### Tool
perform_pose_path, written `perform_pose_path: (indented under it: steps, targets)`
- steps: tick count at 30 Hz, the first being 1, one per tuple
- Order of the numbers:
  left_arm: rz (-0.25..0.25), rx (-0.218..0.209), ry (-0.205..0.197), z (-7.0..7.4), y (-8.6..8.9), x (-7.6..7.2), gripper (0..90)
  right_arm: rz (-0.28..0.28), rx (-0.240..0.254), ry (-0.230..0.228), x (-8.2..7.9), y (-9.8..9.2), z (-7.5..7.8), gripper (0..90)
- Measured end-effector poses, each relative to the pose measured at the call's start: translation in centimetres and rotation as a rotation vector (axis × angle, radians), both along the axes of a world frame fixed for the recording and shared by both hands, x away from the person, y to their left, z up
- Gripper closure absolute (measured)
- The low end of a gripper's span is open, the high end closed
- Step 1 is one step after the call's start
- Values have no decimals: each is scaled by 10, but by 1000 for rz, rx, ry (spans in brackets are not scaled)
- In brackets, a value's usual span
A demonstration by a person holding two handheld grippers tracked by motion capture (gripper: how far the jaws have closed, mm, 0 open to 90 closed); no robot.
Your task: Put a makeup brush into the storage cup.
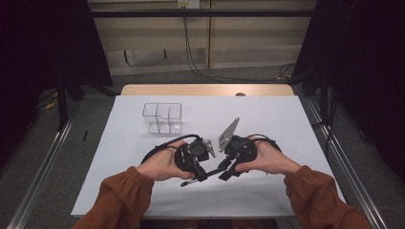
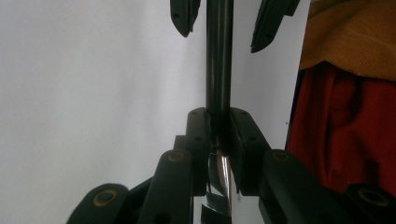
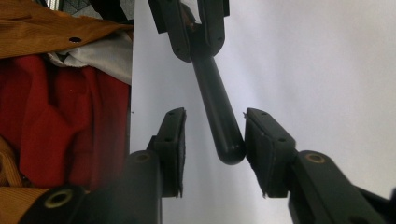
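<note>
Black and slender, a utensil (image 2: 218, 60) with a rod-like handle is spanning the gap between the two grippers above the white sheet (image 1: 267, 119) on the table. The left gripper (image 2: 218, 130) is clamping it near the shiny metal end, jaws narrow and pressing on both sides. The handle's long axis is running straight away from those jaws toward the right gripper (image 3: 212, 135), so the two grippers are facing each other along one line, near the person's edge of the sheet in the high view. The right gripper's jaws are standing half open around the handle's rounded free end (image 3: 229, 149); one pad (image 3: 261, 140) is touching or nearly touching the tip, while the other pad (image 3: 175, 140) is standing clear of it, so no grip is made there. The handle is lying off-centre between these pads, tilted toward one of them. A handover would likely depend on centring that end before the right jaws press. A clear compartment box (image 1: 162, 118) is standing farther back, well apart from both hands.
</note>
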State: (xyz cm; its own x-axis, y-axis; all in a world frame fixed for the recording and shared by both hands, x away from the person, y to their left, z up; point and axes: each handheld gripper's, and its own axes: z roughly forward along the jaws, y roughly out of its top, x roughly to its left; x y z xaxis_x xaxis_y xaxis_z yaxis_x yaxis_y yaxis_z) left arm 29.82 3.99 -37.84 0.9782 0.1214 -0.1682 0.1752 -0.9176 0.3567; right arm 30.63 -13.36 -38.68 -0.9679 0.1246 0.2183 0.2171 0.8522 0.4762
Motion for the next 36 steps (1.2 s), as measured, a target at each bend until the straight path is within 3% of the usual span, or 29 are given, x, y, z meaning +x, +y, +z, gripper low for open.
perform_pose_path:
  steps: [1, 2, 3, 5, 7, 8, 10, 12, 15, 25, 26, 29, 36]
  targets:
    - [37, -24, -1, -2, -1, -3, 790, 0, 4, 0, 0, 0, 0, 609]
    - [40, -26, 2, -2, -1, -3, 790, 0, 5, -2, 0, 0, 0, 619]
    - [-20, 9, -15, 0, -1, 1, 790, 1, 5, 0, 0, 0, 0, 633]
    - [25, -19, -4, -1, -1, -3, 790, 4, 5, -1, -1, 0, 0, 649]
    - [23, -21, 2, -2, -1, -3, 790, 13, 8, -11, 0, 0, 0, 665]
    - [-62, 33, -22, 1, 0, 3, 790, 15, 8, -11, -1, 0, 0, 679]
    - [21, -22, 4, -2, -2, -4, 790, 15, 14, -8, -1, 1, 0, 689]
    - [25, -33, -1, -1, -1, -5, 790, 24, 22, -16, -1, 2, 0, 710]
    - [-17, -10, -2, 1, 0, -2, 789, 25, 13, -7, -2, 2, -1, 747]
    - [-22, -25, -7, 1, 1, -1, 786, 44, 16, 1, -1, 1, -3, 787]
    - [-1, -37, -6, -1, 1, -3, 785, 47, 14, -1, -1, 1, -4, 789]
    - [-32, -19, -21, 0, 1, 0, 779, 53, 12, -3, -1, 1, -5, 797]
    - [-3, -71, -4, 0, 6, 2, 758, 52, 19, 0, -1, 0, -5, 803]
